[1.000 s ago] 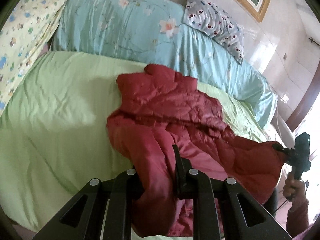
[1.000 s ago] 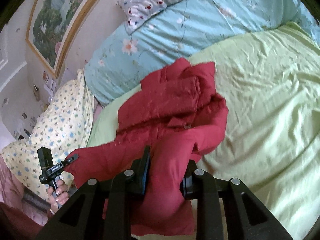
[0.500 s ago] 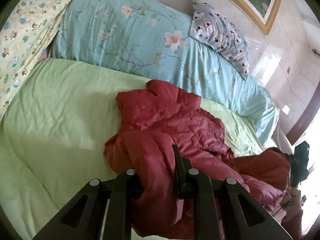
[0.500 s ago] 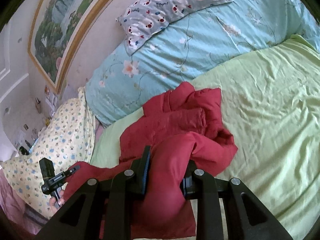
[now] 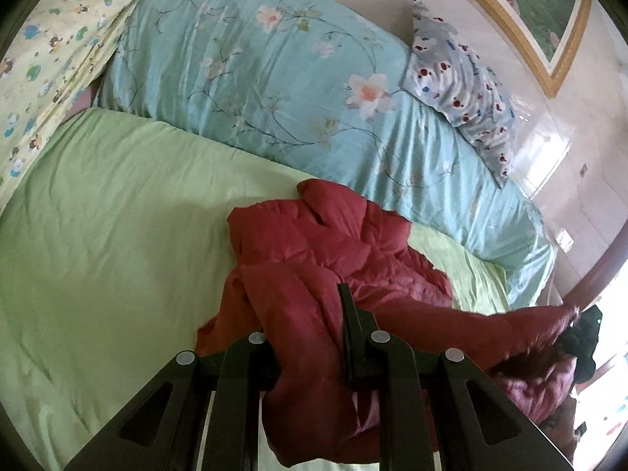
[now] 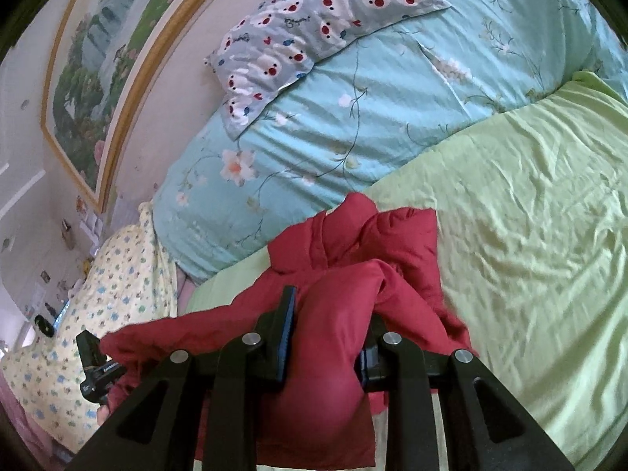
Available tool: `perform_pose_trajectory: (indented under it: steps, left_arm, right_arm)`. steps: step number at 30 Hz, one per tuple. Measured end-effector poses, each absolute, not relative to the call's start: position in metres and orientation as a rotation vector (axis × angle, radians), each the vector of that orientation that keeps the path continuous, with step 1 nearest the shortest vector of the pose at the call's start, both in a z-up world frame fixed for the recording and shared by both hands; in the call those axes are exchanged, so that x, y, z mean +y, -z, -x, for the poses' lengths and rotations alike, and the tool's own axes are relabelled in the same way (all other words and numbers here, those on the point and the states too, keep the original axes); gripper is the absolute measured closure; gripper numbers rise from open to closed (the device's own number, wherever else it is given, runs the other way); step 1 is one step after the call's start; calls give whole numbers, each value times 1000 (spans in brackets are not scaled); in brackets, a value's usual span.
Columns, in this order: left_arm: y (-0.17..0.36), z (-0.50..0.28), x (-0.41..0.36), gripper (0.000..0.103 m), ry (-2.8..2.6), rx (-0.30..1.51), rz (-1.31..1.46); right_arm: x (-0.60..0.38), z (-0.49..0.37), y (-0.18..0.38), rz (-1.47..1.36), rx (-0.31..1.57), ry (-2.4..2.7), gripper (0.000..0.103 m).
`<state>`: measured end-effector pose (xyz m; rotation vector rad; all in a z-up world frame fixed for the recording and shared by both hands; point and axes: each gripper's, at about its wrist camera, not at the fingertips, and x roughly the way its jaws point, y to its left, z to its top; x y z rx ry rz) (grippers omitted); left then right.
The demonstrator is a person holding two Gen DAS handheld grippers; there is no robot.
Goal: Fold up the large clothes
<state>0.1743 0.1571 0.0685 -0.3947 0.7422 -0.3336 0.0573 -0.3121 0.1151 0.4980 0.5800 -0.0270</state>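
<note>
A large red quilted jacket (image 5: 337, 251) lies bunched on a light green bed cover (image 5: 102, 235). My left gripper (image 5: 310, 337) is shut on a thick fold of the jacket's near edge. My right gripper (image 6: 325, 329) is shut on another thick fold of the jacket (image 6: 376, 247). Each gripper shows in the other's view: the right one (image 5: 585, 337) at the far right with the jacket stretched to it, the left one (image 6: 94, 365) at the lower left. The jacket's collar end points toward the blue duvet.
A rolled blue floral duvet (image 5: 274, 78) lies along the wall behind the jacket, with a grey bear-print pillow (image 6: 310, 27) on it. A yellow patterned quilt (image 5: 43, 51) lies at the far end of the bed. A gold-framed picture (image 6: 98, 74) hangs on the wall.
Both grippers have dropped lower and pulled the jacket toward the near edge of the bed. The jacket now lies flatter and farther down in both views.
</note>
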Motion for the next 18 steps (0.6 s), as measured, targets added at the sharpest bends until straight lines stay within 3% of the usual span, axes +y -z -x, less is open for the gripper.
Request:
perform_pose_trajectory:
  steps: [18]
  left_arm:
    - [-23, -342, 124, 86, 237, 801, 462]
  right_arm:
    - [-381, -172, -65, -634, 596, 178, 78]
